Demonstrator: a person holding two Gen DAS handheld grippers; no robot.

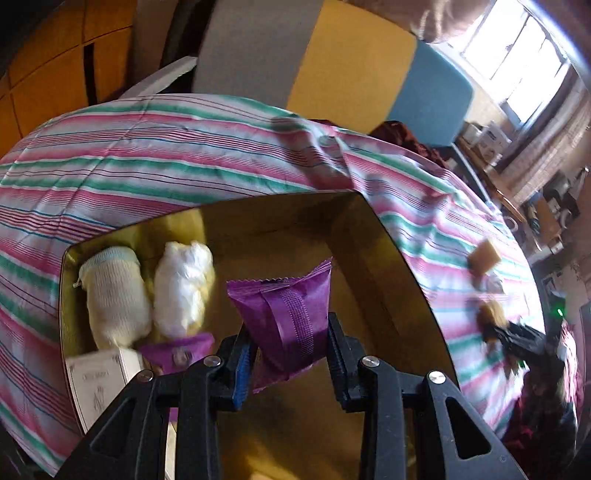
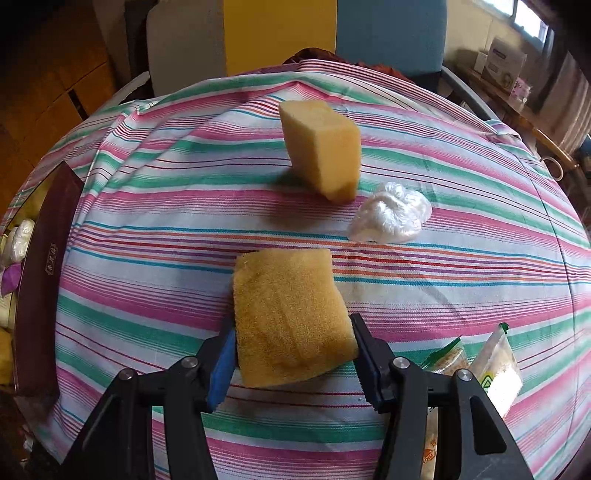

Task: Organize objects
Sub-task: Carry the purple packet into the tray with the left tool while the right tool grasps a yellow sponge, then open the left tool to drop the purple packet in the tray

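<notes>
My left gripper (image 1: 286,341) is shut on a purple packet (image 1: 284,317) and holds it over an open gold-lined box (image 1: 388,266). In the box lie a cream knitted pouch (image 1: 116,295), a white plastic bundle (image 1: 183,284), another purple packet (image 1: 177,349) and a white card (image 1: 98,384). My right gripper (image 2: 291,350) is shut on a yellow-brown sponge (image 2: 291,317) above the striped tablecloth (image 2: 147,236). A second sponge (image 2: 321,147) stands farther off, with a crumpled clear plastic bundle (image 2: 391,218) to its right.
The box's dark red side (image 2: 40,277) shows at the left edge of the right wrist view. Snack packets (image 2: 495,365) lie near my right gripper. Chairs in grey, yellow and blue (image 2: 388,33) stand behind the table. A window and shelves are at the right.
</notes>
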